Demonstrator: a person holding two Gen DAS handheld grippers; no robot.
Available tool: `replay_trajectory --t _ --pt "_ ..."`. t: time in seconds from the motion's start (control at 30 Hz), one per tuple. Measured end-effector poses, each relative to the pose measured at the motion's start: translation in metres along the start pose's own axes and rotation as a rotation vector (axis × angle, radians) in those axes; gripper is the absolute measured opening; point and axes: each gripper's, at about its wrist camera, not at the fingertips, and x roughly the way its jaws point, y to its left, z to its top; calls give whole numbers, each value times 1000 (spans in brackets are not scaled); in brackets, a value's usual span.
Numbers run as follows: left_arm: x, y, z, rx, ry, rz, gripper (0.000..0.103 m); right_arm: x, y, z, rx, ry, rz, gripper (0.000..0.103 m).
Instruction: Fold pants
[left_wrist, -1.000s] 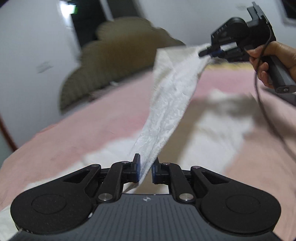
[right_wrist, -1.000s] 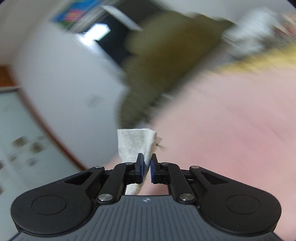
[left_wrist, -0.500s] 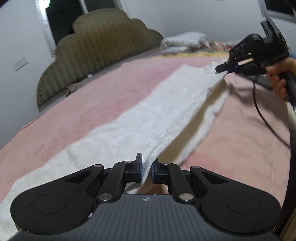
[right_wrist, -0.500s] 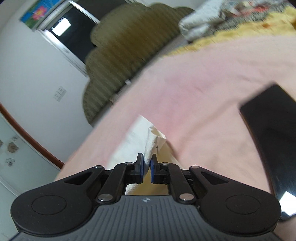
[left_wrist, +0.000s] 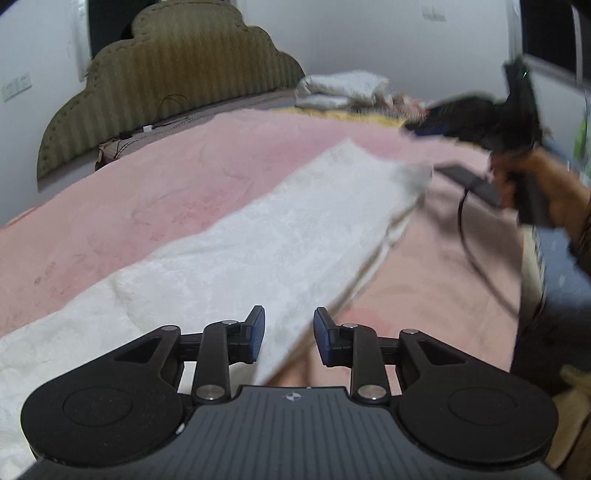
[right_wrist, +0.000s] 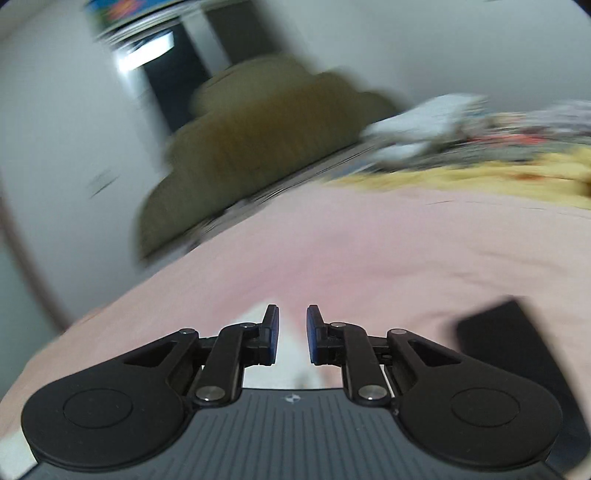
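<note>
White pants (left_wrist: 280, 236) flat on pink bed (left_wrist: 155, 192), near edge between left tool (left_wrist: 289, 334) pads, jaws opening, nothing gripped, right tool (right_wrist: 292, 334) opening too, cloth apparently just below, blurred

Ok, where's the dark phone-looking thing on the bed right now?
In the right wrist view the dark flat slab lies on the pink blanket at the right edge, just right of the right gripper, whose jaws are opening.
</note>
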Motion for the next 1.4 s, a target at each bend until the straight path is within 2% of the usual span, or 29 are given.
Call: replay_trajectory --t 0.07,0.13,0.2,0.23,0.27,0.33,0.4,0.47,0.5,0.53,0.6,0.63,0.7,0.77,0.87,0.97,1.0,1.07,1.13,1.2,1.27,1.33,1.4 --pt "2 11 8 -63 -16 30 43 28 19 0 -47 100 112 20" --pt "14 21 12 -126 -4 99 47 53 30 -3 -71 136 181 25" --pt "33 29 9 -152 86 141 47 80 35 -5 -105 192 168 32" --pt "43 31 4 -156 141 139 47 93 34 -7 -121 233 147 37" --pt "46 32 -1 -158 163 137 48 102 31 -8 -132 262 111 38" --pt "38 27 -6 -125 132 155 47 103 23 -10 -117 258 51 38" --pt "29 26 -4 -111 96 168 48 82 19 -11 -88 182 48 40" --pt "22 29 3 -129 50 187 49 65 19 -12 -83 140 62 51" --pt "21 32 5 -142 41 198 51 63 21 -13 -87 152 88 63" --pt "22 35 6 -152 43 202 52 62 24 -17 -97 177 117 69" --pt "31 39 5 -156 90 196 53 71 31 -23 -139 250 163 69" --pt "36 39 3 -154 123 202 53 76 34 -27 -171 276 152 69" --pt "40 40 1 -148 132 222 54 88 36 -29 -223 262 90 69" --pt "35 45 5 -141 112 249 55 87 37 -25 -186 245 67 71" --pt "30 66 14 -175 104 303 56 88 50 -18 -198 271 170 71" --pt "38 93 21 -246 172 341 55 99 83 -29 -353 409 280 70" --pt "44 101 21 -262 205 354 55 104 94 -36 -422 443 284 69" --pt "61 117 18 -282 268 390 57 111 117 -48 -591 432 220 73" --pt "69 130 18 -311 260 424 56 123 129 -49 -652 416 181 85" --pt "69 137 24 -350 256 452 56 138 129 -41 -613 428 170 86" --pt "57 134 27 -362 220 454 50 132 135 -37 -614 415 161 86" --pt "43 124 27 -332 180 433 54 113 137 -36 -626 399 199 86" --pt "35 110 21 -316 160 410 65 96 133 -37 -596 407 253 86"
